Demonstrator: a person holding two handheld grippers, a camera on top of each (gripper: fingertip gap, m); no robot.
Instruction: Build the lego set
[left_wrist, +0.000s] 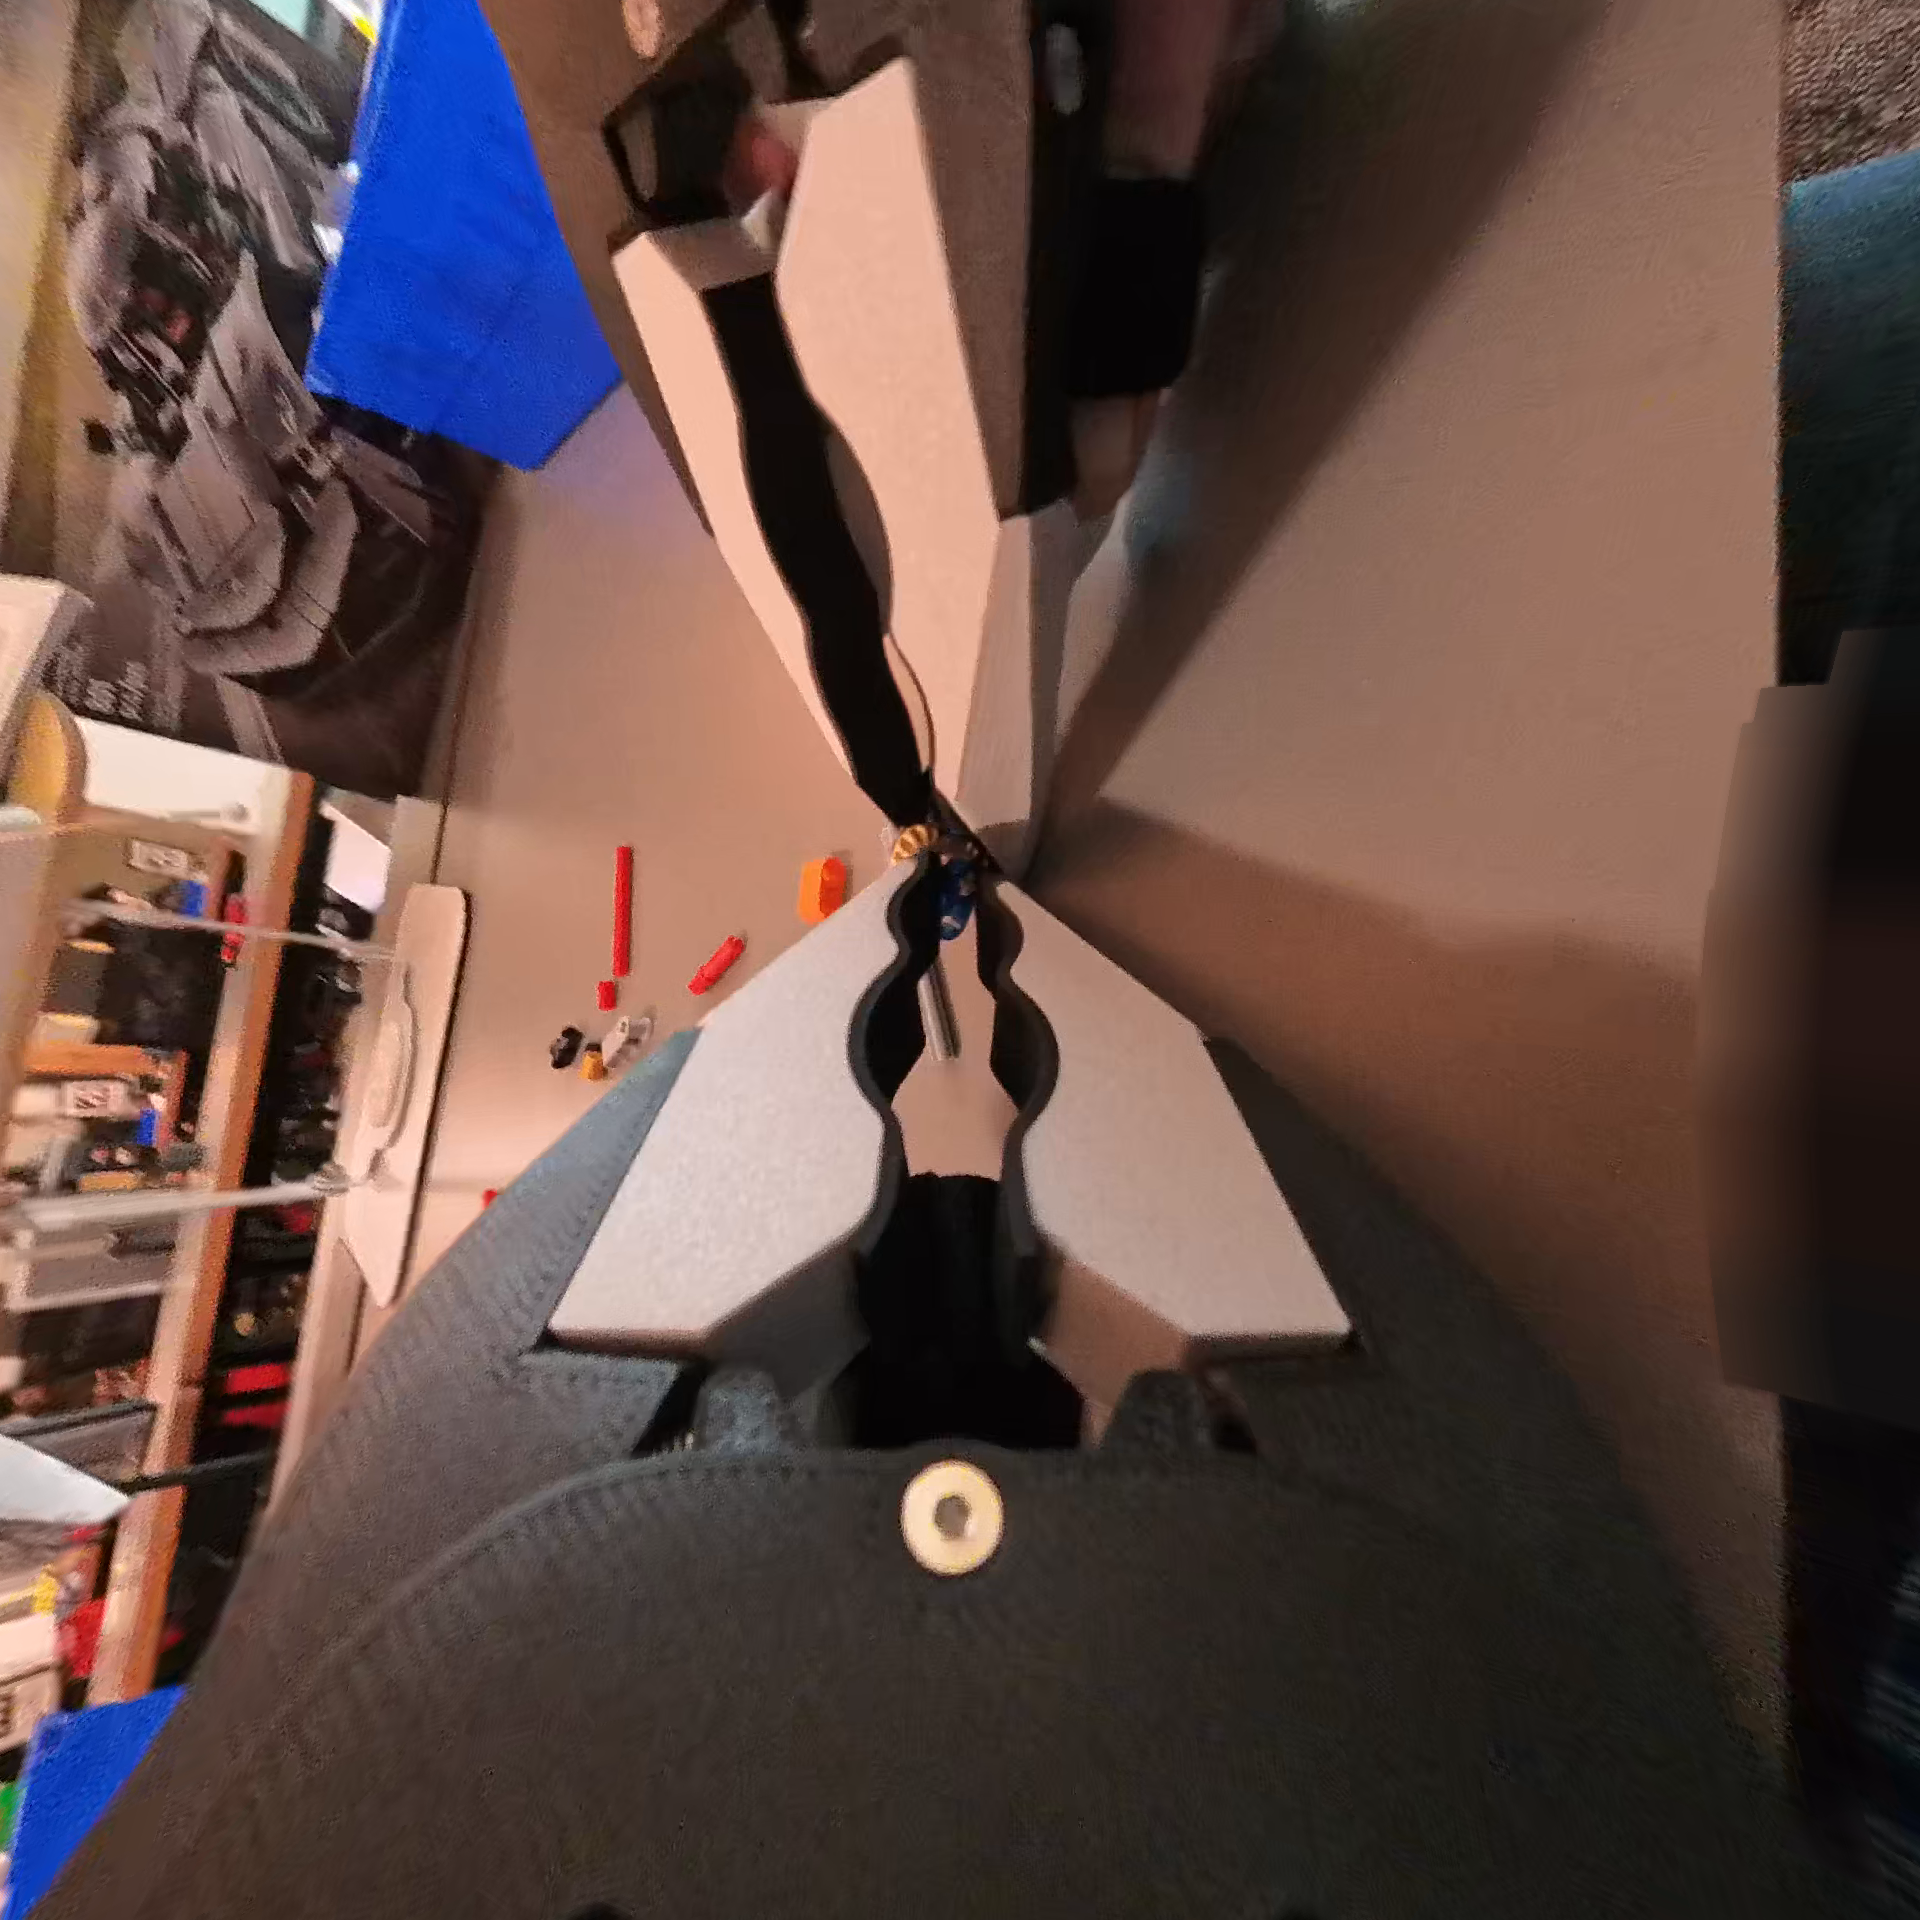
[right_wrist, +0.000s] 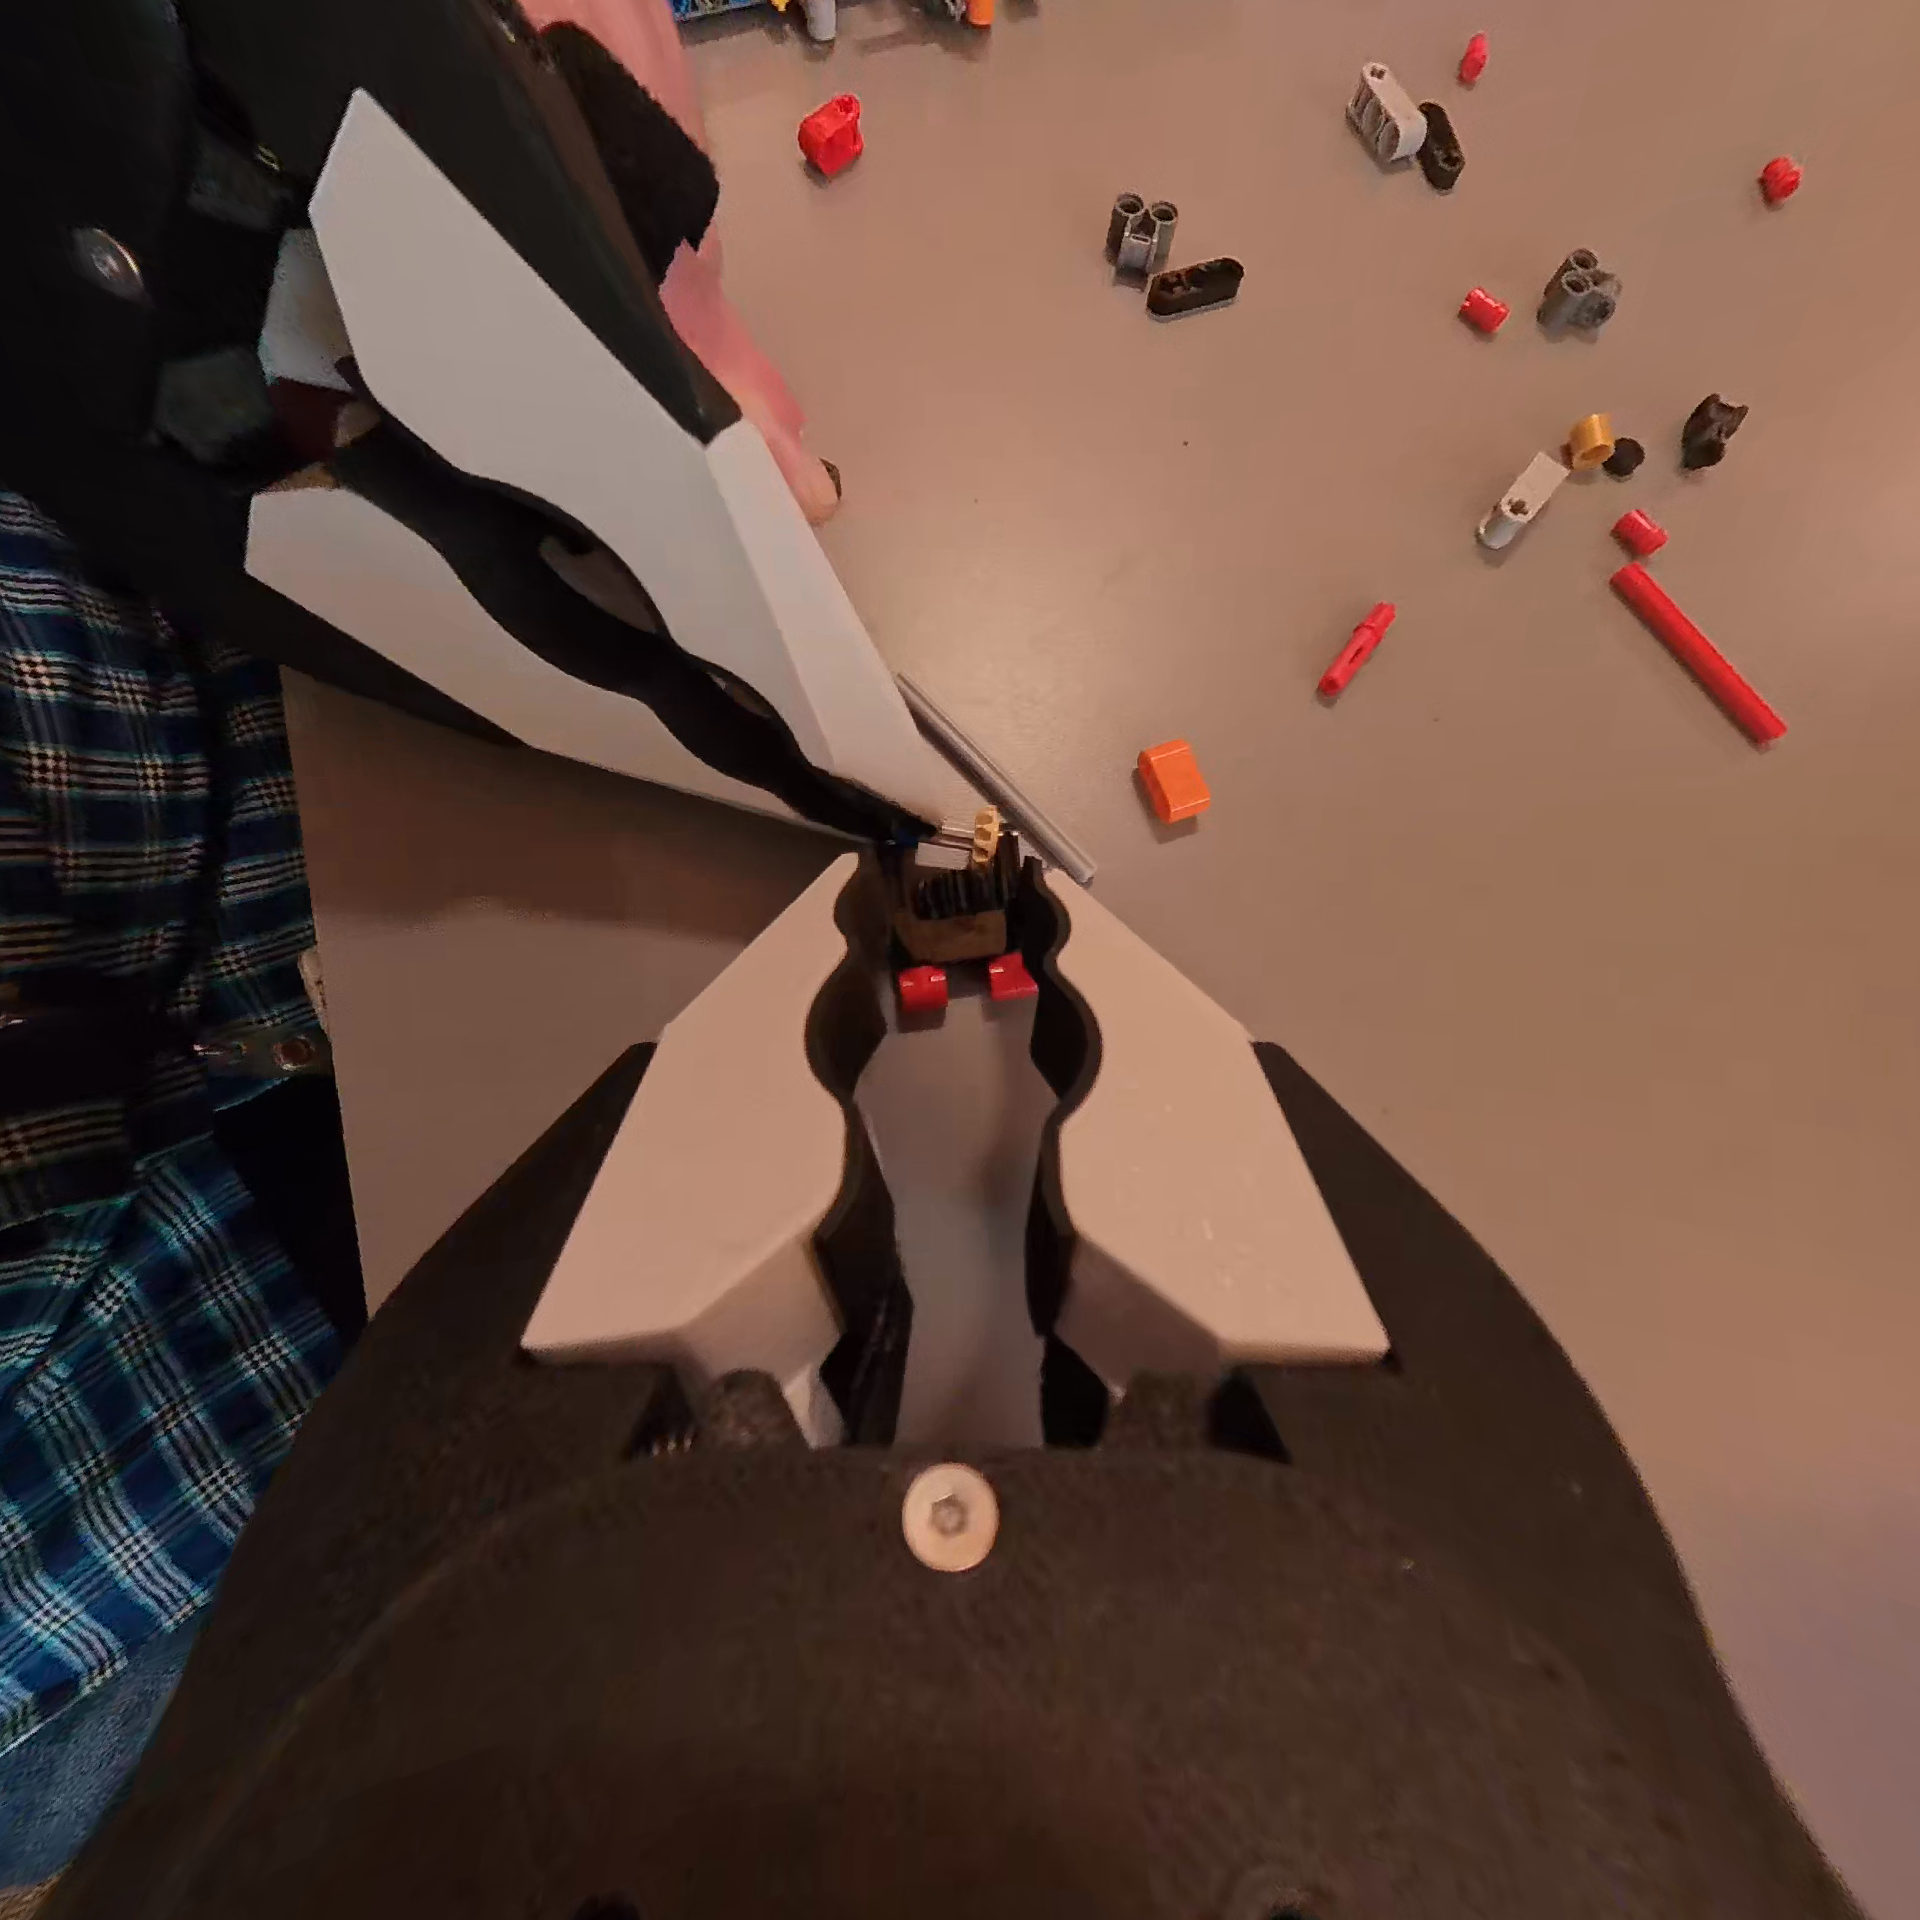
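In the left wrist view my left gripper (left_wrist: 951, 883) is shut on a thin grey axle (left_wrist: 937, 1013) with a blue piece (left_wrist: 951, 906) at its tip. A small tan gear (left_wrist: 914, 842) sits at the tips. My right gripper (left_wrist: 935, 816) comes in from above, tip to tip with it. In the right wrist view my right gripper (right_wrist: 951, 883) is shut on a small assembly (right_wrist: 951, 925) of black and tan parts with two red pins (right_wrist: 923, 987). The left gripper (right_wrist: 896, 823) reaches in from the upper left, holding the grey axle (right_wrist: 997, 779) and tan gear (right_wrist: 985, 829) against the assembly.
Loose parts lie on the tan table (right_wrist: 1039, 520): an orange slope (right_wrist: 1172, 779), a long red axle (right_wrist: 1696, 652), a red pin (right_wrist: 1356, 647), grey connectors (right_wrist: 1141, 231), a gold bush (right_wrist: 1590, 442). A dark set box (left_wrist: 208, 416) and blue cloth (left_wrist: 447, 260) stand behind. A plaid sleeve (right_wrist: 125, 1247) is beside the table edge. Only a small space, under 4 cm, lies between the two pairs of fingers.
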